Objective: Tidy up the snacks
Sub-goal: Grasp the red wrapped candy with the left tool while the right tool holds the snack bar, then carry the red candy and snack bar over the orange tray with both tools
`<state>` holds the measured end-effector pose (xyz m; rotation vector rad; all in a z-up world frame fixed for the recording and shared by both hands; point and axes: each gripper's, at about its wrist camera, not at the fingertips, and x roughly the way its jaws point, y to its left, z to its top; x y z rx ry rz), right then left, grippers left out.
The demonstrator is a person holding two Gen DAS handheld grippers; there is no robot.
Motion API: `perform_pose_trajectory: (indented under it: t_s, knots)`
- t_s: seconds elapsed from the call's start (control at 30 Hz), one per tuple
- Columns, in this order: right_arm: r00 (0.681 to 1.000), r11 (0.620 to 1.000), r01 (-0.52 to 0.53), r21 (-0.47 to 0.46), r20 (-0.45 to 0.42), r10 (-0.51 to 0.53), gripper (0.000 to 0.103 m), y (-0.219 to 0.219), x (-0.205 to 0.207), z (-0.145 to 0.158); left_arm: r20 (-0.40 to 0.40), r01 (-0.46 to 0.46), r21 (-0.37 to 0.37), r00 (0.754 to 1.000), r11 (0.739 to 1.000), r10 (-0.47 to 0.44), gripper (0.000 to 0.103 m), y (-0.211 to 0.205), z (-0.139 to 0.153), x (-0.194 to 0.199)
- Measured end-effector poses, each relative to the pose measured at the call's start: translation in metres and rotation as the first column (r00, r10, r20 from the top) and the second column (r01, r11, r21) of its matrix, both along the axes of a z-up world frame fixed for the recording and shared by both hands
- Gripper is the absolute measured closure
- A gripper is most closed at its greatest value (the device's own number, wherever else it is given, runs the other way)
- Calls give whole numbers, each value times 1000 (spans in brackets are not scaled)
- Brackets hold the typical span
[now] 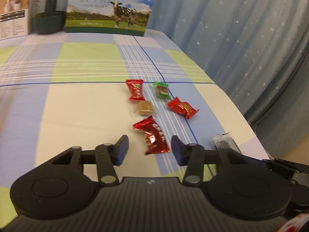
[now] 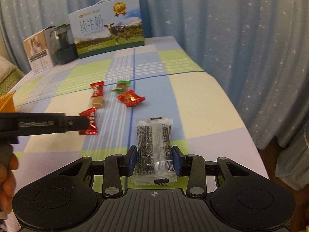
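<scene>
Between my left gripper's (image 1: 150, 148) blue pads a dark red foil candy (image 1: 153, 137) is lying, and I am holding the jaws at a narrow gap around it; the pads are flanking the wrapper's near end without visibly pressing it, so I am counting nothing as held on this side yet. From the right wrist view the same candy (image 2: 89, 122) is sitting at the tip of my left tool. Its long axis is running roughly away from me along the pointing line, tilted a little, with the twisted far end leaning off to the left of the tool. That is the relation I am judging the next move by: the candy is straight ahead and already inside the jaws, so squeezing across its short width should catch it.

Beyond it, further out from the left tool, I am seeing a bare brown candy (image 1: 144, 108), a second red candy (image 1: 135, 89), a green candy (image 1: 161, 90) and a brighter red candy (image 1: 182, 107) off to the right.

My right gripper (image 2: 154, 161) is pinching a clear packet of dark seeded snack (image 2: 153, 145) across its width, with the packet's length pointing forward. All of it is resting on the checked tablecloth (image 1: 77, 106), and my left tool is plainly the nearer one to the loose sweets.
</scene>
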<state>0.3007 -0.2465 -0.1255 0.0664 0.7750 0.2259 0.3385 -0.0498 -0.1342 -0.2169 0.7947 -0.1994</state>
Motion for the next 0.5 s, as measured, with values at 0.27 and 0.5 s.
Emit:
perform_pose_trajectory:
  t_s: [0.27,0.5]
  knots:
    - [1000,1000,17,5,5,-17,64,-4,-3,-1,26,11,89,1000,996,-13,82,-18,-3,10]
    - [1000,1000,12,16,-16,-12,64,-1,-9,1,7,36,113,999,993,-37,83,-3,2,-20]
